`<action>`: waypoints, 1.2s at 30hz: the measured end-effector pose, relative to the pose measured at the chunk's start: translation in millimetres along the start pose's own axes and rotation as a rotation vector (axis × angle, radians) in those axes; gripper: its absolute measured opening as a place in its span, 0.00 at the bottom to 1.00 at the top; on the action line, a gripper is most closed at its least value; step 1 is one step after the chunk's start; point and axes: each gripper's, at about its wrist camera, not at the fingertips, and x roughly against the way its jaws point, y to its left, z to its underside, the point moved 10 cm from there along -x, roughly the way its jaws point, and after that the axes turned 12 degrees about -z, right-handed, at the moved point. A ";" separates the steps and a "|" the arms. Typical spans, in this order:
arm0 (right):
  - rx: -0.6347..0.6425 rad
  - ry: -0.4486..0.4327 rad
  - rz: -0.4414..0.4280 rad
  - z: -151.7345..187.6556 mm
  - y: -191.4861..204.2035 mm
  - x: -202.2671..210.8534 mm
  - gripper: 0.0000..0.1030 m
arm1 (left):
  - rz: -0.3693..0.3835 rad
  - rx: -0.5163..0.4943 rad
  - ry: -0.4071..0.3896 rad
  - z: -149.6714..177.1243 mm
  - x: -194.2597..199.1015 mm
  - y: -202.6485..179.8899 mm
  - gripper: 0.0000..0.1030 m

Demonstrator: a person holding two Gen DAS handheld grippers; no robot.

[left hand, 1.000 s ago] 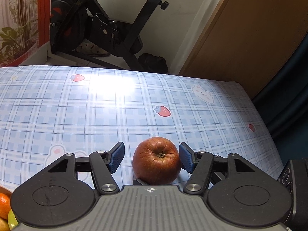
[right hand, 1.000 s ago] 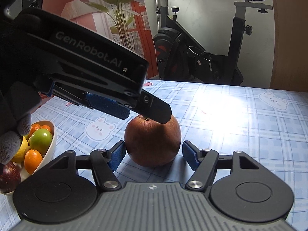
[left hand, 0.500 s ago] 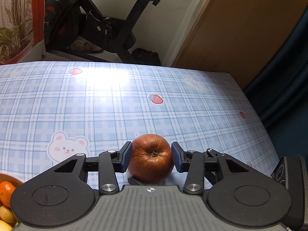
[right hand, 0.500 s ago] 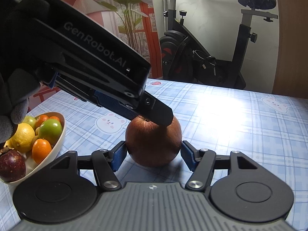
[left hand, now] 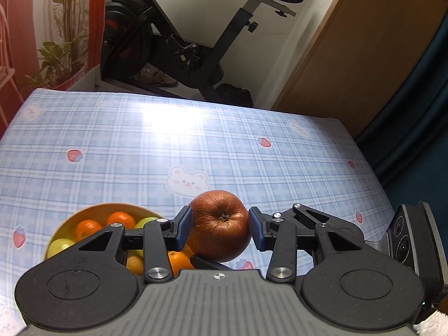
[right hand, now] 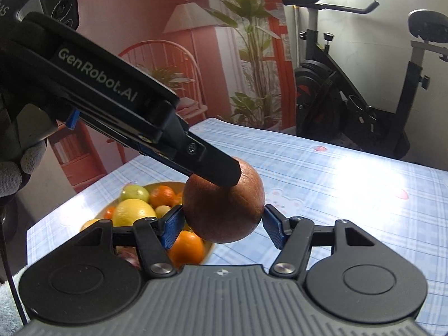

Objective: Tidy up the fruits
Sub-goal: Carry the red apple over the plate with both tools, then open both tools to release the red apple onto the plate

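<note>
A red-brown apple is held in the air between both grippers. My left gripper is shut on its sides, stem end facing the camera. My right gripper is also shut on the apple, with both blue pads against it. The left gripper's black fingers cross in from the upper left in the right wrist view. The apple hangs above the right rim of a yellow bowl holding oranges, a lemon and green fruits; the bowl also shows in the right wrist view.
The table wears a blue plaid cloth with bear and strawberry prints. An exercise bike stands behind the far edge. A wooden door is at the back right, a dark curtain at the right.
Both grippers closed on the apple and lifted it off the table. They carried it left, over the edge of the fruit bowl.
</note>
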 end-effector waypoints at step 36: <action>0.106 0.154 0.063 22.6 47.0 -38.7 0.71 | -0.101 0.094 -0.136 33.5 56.1 59.7 0.71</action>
